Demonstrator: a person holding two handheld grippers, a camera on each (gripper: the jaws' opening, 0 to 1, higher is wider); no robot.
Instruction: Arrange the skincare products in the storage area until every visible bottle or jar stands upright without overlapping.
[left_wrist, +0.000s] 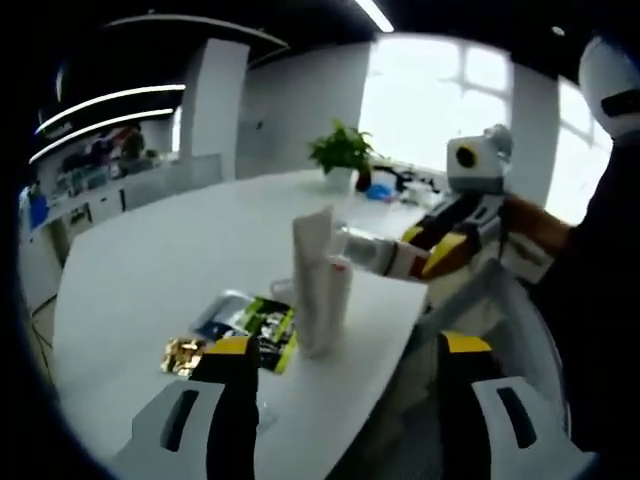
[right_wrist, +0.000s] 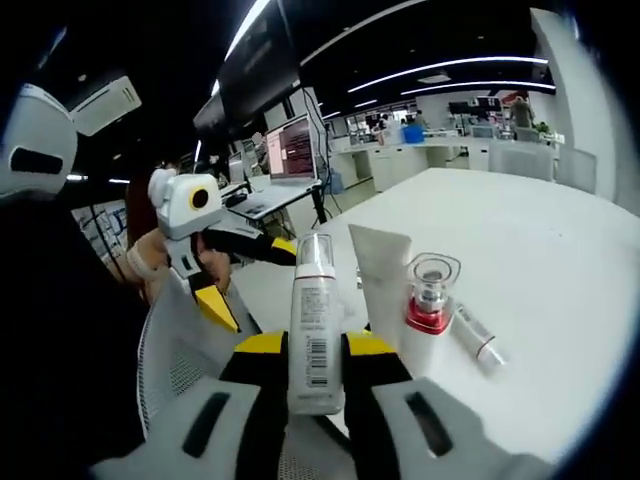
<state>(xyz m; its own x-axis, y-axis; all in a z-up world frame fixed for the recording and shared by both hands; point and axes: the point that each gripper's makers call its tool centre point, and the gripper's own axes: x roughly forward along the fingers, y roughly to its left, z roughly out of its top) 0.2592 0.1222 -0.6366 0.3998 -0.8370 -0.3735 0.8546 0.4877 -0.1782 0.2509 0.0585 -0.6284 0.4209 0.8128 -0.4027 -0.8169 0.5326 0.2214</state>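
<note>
Here the right tool (right_wrist: 316, 372) is clamping a white pump bottle (right_wrist: 315, 325) upright — long axis vertical — just beside the standing tube (right_wrist: 382, 280) and red-collared jar (right_wrist: 430, 300) near the counter (right_wrist: 560, 290) edge; the left tool (left_wrist: 340, 400) is hanging apart, holding nothing.

No text is legible in either view. White bottle (right_wrist: 316, 325) in the right gripper view carries a barcode and lines of small print, too blurred to read. Laptop screen (right_wrist: 291, 148) shows pinkish content, unreadable. Green-black packet (left_wrist: 250, 325) in the left gripper view has printed graphics, indecipherable.
</note>
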